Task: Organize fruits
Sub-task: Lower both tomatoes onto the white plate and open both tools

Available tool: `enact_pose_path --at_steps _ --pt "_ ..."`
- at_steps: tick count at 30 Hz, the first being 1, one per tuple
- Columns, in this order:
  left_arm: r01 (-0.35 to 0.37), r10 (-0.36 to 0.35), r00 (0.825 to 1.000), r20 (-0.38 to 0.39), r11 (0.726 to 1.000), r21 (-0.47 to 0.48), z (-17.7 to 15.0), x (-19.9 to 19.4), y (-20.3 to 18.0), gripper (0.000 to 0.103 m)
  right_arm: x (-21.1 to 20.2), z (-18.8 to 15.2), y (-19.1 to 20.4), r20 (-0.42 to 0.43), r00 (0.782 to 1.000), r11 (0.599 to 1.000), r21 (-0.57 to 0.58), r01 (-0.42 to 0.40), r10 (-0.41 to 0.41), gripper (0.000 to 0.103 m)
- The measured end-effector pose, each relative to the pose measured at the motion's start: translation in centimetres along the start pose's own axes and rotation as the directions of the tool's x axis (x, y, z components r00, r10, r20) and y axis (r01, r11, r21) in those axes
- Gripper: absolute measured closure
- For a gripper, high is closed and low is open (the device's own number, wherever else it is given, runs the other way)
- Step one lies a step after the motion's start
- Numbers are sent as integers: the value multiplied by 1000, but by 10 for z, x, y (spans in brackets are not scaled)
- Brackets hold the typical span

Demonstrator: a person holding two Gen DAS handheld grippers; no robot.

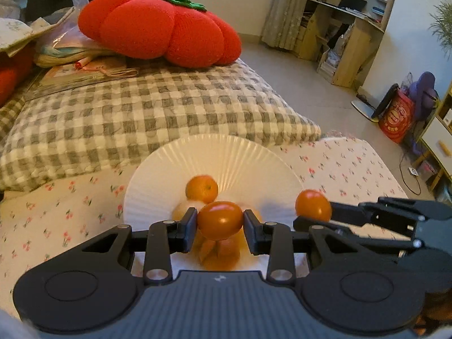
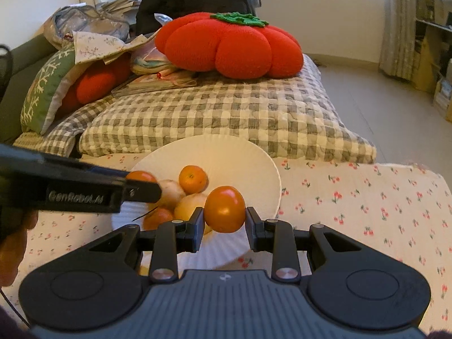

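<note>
Clamped between my left fingers (image 1: 220,227) sits an orange tomato (image 1: 220,220); my right fingers (image 2: 225,221) pinch a second tomato (image 2: 225,209). Both hang just above the white ribbed plate (image 1: 226,152), where a mandarin (image 1: 202,188) and paler fruit already lie beyond and below my fingertips. I judge this the delivery step: next, lower and release gently. On my left gripper's side, "GenRobot.AI" is readable.

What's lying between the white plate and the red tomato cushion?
Only the grey checked quilt lies between the white plate and the tomato cushion, clearest in the right wrist view.
</note>
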State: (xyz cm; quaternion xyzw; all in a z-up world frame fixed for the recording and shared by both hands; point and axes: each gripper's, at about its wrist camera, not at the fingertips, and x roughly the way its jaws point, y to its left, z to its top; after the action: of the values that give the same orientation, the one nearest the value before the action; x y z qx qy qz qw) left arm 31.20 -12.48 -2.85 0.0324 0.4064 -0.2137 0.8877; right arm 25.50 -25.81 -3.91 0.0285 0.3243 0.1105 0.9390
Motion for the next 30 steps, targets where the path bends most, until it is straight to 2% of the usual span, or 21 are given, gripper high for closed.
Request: enact_pose_path --at_steps 5,9,13,30 --pt "-37 38 999 16 997 -61 11 13 19 75 17 12 -2 2 999 999 -5 -37 37 76" --pt "-73 73 997 -1 994 -77 13 25 36 75 35 21 -1 -14 999 999 -2 -45 45 76" --pt "-39 38 999 -10 992 -117 14 35 46 75 49 28 -3 -33 996 996 46 -76 78 76" --pt "-23 23 1000 2 993 -116 8 48 51 74 77 23 -12 -95 986 980 157 -119 135 74"
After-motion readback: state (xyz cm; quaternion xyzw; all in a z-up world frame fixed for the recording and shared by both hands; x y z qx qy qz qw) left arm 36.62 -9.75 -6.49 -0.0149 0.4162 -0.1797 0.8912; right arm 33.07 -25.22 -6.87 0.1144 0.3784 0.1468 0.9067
